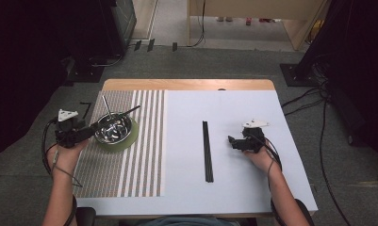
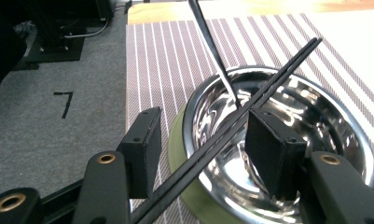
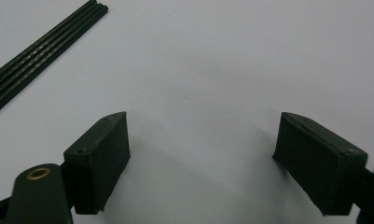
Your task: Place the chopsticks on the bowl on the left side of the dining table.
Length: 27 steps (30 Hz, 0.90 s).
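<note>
Black chopsticks [image 2: 250, 109] across steel bowl [image 2: 315, 112], between left hand-held gripper [image 2: 203, 140] jaws

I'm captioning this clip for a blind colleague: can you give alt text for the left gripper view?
Two open black jaws straddle a black chopstick that lies across a shiny steel bowl, a metal spoon handle sticking up from it. The bowl sits on a green coaster on a striped placemat.
</note>
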Tool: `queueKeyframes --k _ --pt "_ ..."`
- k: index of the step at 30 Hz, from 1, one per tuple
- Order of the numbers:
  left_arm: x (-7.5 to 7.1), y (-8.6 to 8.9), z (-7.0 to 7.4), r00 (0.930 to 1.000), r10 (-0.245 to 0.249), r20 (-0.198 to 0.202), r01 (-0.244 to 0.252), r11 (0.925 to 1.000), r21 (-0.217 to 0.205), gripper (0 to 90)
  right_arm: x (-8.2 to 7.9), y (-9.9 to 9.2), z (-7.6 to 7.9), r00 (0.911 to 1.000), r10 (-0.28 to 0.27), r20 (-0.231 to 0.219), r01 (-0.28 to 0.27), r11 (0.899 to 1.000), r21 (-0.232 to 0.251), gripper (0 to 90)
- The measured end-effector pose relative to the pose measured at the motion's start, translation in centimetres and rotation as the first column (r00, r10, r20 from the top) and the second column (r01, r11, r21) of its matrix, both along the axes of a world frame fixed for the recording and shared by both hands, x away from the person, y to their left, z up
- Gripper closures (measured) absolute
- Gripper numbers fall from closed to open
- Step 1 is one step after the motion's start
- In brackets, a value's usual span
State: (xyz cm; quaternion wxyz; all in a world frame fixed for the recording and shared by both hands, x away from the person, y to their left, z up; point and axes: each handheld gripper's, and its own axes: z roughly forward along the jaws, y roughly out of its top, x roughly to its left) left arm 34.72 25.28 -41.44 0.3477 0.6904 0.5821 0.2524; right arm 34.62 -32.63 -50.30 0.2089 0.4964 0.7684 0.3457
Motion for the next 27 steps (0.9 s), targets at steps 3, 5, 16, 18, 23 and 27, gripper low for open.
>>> queueKeyframes --k 3,5,16,18,23,27 --pt "0.5 -0.2 0.0 0.9998 0.003 -0.018 -0.004 0.9993 -0.037 46.5 0.0 0.0 0.0 1.0000 0.000 0.001 0.000 1.000 0.001 17.5" --pt "0.8 -0.4 0.0 0.9998 0.001 -0.022 -0.002 0.9992 -0.041 46.7 0.0 0.0 0.0 1.0000 -0.002 -0.001 0.002 1.000 0.001 17.5" --pt "1.4 -1.5 0.6 0.9997 -0.024 0.007 0.024 0.9994 -0.025 52.3 0.0 0.0 0.0 1.0000 -0.001 -0.001 0.001 1.000 0.002 17.5" --pt "1.5 -1.7 0.7 0.9996 -0.028 0.005 0.028 0.9994 -0.020 52.8 0.0 0.0 0.0 1.0000 -0.001 -0.001 0.001 1.000 0.001 17.5" --pt "2.1 -2.5 0.6 0.9994 -0.030 -0.017 0.030 0.9996 -0.003 57.0 0.0 0.0 0.0 1.0000 -0.001 -0.001 0.001 1.000 0.002 17.5" --pt "2.3 -3.0 0.6 0.9991 -0.039 -0.014 0.039 0.9993 0.000 70.7 0.0 0.0 0.0 1.0000 -0.001 -0.001 0.001 1.000 0.002 17.5"
